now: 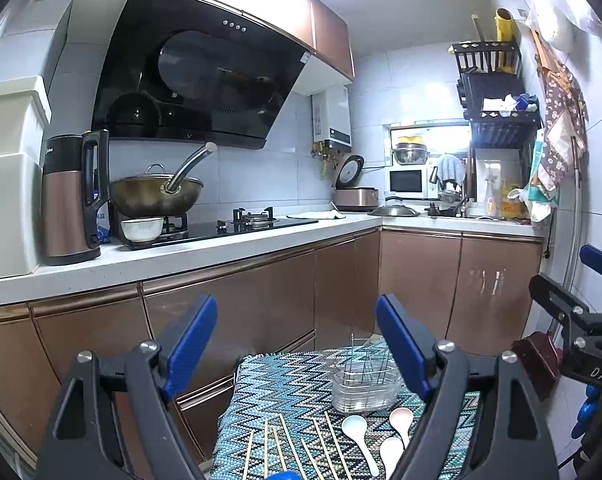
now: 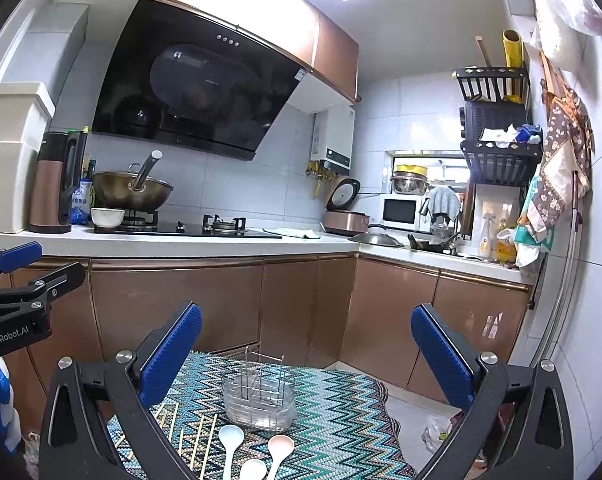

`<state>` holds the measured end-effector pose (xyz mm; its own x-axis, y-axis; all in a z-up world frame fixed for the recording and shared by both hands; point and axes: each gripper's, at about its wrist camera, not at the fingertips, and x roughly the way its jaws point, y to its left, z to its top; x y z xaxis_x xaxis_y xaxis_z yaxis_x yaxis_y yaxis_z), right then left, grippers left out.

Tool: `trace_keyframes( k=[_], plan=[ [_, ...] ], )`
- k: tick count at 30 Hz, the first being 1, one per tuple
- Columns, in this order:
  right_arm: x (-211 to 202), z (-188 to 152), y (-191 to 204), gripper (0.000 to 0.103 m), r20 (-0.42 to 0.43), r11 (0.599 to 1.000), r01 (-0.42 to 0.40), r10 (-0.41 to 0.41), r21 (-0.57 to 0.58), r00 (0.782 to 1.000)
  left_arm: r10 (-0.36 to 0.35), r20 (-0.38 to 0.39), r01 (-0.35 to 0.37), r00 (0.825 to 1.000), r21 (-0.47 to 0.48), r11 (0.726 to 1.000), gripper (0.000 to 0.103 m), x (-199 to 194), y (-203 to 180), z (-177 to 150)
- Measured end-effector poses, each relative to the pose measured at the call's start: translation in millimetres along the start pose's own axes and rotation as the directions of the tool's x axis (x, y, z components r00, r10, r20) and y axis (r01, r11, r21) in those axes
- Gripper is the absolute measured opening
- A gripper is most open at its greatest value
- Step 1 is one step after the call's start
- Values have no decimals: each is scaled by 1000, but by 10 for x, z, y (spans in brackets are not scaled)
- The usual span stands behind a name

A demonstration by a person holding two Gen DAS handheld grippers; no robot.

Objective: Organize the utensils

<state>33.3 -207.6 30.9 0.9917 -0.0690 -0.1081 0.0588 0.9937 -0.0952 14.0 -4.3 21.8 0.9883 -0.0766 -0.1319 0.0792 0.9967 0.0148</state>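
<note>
Left claw (image 1: 297,344) stands wide, its blue pads far apart and nothing between them; it hangs above the near end of the bench (image 1: 261,392), which is covered by a zigzag-patterned cloth. Right claw (image 2: 307,348) is likewise spread wide and empty, raised over the same cloth. In the left wrist view the right claw shows at the right edge of the frame; in the right wrist view the left claw shows at the left edge.

Between the left claw's fingers, lower centre of the frame, sits a clear utensil holder (image 1: 365,390) with a wire rack inside, upright on the cloth. In front of it lie three spoons (image 1: 355,428): a pale blue one, a pinkish one and a white one, bowls toward the holder. Left of the spoons, a row of chopsticks (image 1: 297,446) lies spread on the cloth, roughly side by side.

In the right wrist view the holder (image 2: 259,404) stands at lower centre, spoons (image 2: 231,438) just before it, chopsticks (image 2: 199,438) at lower left.

Beyond, a kitchen counter (image 1: 221,246) carries a wok (image 1: 155,196), a white bowl (image 1: 142,229) and a kettle (image 1: 71,200).
</note>
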Motion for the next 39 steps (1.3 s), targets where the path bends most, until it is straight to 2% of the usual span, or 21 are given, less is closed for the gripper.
trace_keyframes(
  k=[15, 29, 39],
  plan=[
    [142, -50, 22, 103, -27, 1000, 3, -3, -11, 1000, -7, -49, 7, 999, -10, 1000, 81, 181, 26, -95],
    [345, -68, 8, 103, -31, 1000, 15, -15, -3, 999, -1, -51, 0, 999, -14, 1000, 81, 347, 45, -101],
    [558, -152, 18, 103, -54, 1000, 5, -5, -1, 999, -6, -105, 1, 994, -46, 999, 81, 602, 121, -167]
  ],
)
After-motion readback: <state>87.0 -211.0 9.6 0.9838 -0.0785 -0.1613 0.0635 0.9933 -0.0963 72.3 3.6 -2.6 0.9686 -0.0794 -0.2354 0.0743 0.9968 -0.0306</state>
